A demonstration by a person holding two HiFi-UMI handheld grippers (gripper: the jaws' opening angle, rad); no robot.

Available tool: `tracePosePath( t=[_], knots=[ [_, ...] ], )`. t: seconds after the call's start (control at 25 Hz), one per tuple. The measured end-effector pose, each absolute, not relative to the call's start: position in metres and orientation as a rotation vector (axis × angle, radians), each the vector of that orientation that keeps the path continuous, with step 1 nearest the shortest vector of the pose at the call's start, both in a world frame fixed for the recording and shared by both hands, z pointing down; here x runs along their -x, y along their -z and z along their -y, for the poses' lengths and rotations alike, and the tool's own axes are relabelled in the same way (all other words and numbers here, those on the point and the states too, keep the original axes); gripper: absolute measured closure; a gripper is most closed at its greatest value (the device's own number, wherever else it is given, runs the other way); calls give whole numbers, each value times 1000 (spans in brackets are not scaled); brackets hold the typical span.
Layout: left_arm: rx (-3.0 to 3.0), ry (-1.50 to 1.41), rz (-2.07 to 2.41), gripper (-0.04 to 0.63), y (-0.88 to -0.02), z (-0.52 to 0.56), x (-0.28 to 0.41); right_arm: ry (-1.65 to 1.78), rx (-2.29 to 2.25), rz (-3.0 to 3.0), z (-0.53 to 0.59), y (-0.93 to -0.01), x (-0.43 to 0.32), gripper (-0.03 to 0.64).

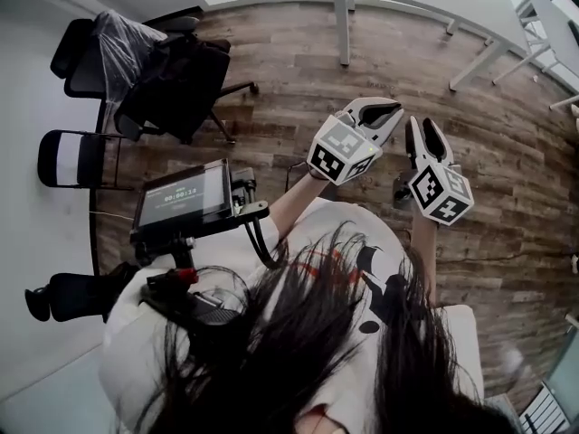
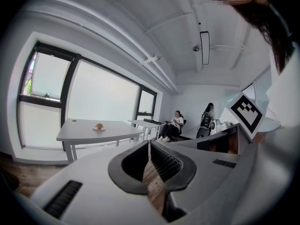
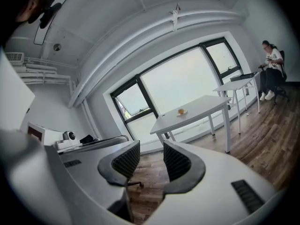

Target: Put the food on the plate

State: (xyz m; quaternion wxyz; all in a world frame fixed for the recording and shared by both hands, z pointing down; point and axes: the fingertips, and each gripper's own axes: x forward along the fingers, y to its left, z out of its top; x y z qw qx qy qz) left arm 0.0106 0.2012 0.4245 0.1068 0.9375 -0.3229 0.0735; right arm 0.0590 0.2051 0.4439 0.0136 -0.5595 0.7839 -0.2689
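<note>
A: Brown wood-plank floor fills the head view. The grey left gripper and grey right gripper hang side by side above it, carrying nothing.

B: Left gripper view: jaws together. The round orange food sits on a small white plate on the long white table, well apart.

A: Right gripper view: jaws slightly parted, empty. Probably just readied before the approach.

Long dark hair falls over a white T-shirt printed in black and red. The left gripper and right gripper are pale grey with black ribbed pads, a black-and-white marker cube behind each.
</note>
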Motion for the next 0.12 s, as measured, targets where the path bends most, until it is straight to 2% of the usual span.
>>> tracePosePath(
  t=[0.12],
  knots=[
    [-2767, -222, 931, 589, -425, -197, -6, 841, 1758, -2428, -201, -444, -55, 453]
  ],
)
